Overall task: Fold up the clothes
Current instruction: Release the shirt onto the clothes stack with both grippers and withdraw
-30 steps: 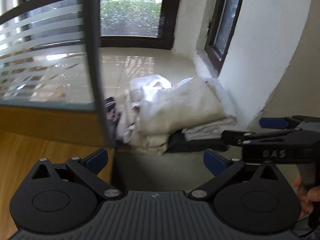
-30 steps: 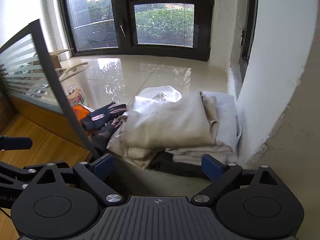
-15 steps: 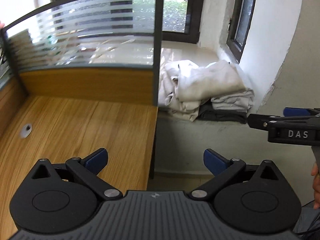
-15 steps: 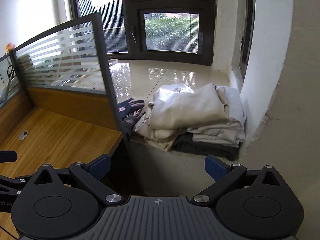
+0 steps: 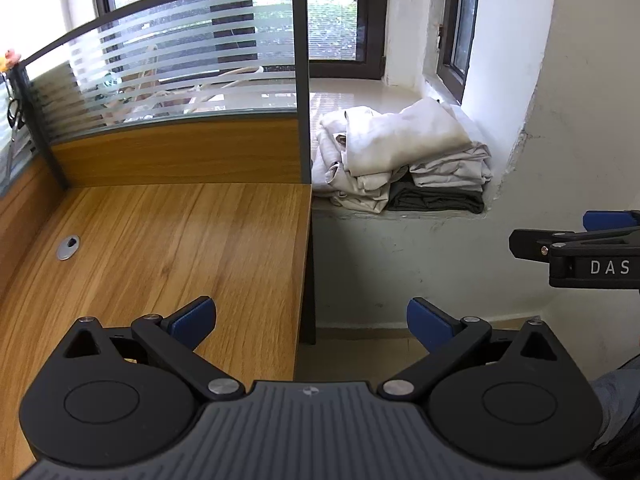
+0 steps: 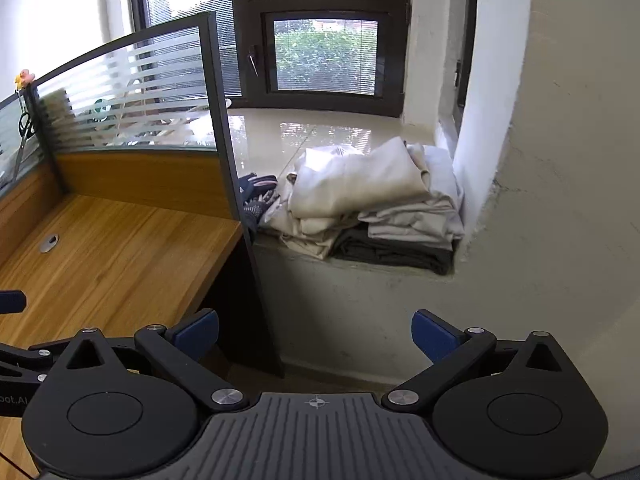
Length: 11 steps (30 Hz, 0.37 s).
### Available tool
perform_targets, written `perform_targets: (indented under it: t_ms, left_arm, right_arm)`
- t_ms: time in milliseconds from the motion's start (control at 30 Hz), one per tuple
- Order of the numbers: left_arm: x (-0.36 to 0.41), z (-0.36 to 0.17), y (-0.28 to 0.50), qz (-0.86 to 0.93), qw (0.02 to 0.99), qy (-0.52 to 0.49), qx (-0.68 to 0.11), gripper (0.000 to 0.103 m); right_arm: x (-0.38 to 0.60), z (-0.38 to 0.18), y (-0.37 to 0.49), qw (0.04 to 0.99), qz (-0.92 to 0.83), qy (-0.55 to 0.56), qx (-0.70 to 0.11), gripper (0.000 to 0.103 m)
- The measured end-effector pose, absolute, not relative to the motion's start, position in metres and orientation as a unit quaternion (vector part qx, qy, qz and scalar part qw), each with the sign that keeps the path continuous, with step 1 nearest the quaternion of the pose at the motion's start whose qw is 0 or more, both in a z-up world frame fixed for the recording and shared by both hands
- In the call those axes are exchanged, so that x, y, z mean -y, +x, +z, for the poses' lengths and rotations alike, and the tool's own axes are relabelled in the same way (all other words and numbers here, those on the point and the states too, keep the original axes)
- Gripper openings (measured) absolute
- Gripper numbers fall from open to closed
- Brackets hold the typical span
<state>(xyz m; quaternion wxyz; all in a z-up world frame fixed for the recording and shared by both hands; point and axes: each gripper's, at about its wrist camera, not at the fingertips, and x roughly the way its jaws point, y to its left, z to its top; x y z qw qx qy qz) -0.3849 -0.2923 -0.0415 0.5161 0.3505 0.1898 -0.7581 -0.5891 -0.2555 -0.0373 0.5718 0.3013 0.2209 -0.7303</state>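
Biggest thing here is the wooden desk (image 5: pixel 160 248), filling the 9 o'clock side of both wrist views, with a striped glass partition (image 5: pixel 180 60) standing along its back edge. Past the desk's right edge, at about 1 o'clock, there's the glossy window sill (image 6: pixel 320 132), and the pile of clothes (image 5: pixel 400 156) sits on it: cream and white pieces heaped over a dark folded one, tucked against the white wall. A pair of dark gloves (image 6: pixel 258 192) lies just beside the pile, at its 9 o'clock. Left gripper (image 5: pixel 312 316) is spread wide with nothing between the blue pads. Right gripper (image 6: pixel 316 330) has just been opening, also empty. Both are well apart from the clothes.
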Motion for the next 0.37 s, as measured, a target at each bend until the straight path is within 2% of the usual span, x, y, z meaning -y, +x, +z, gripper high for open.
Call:
perform_targets:
  t_ms: [367]
  left_arm:
    - [0.267,-0.035,-0.367,-0.744,0.542,0.341,-0.191,0.102]
  right_arm:
    - [0.247,-0.039,-0.580,0.585,-0.720,0.296,-0.227,0.103]
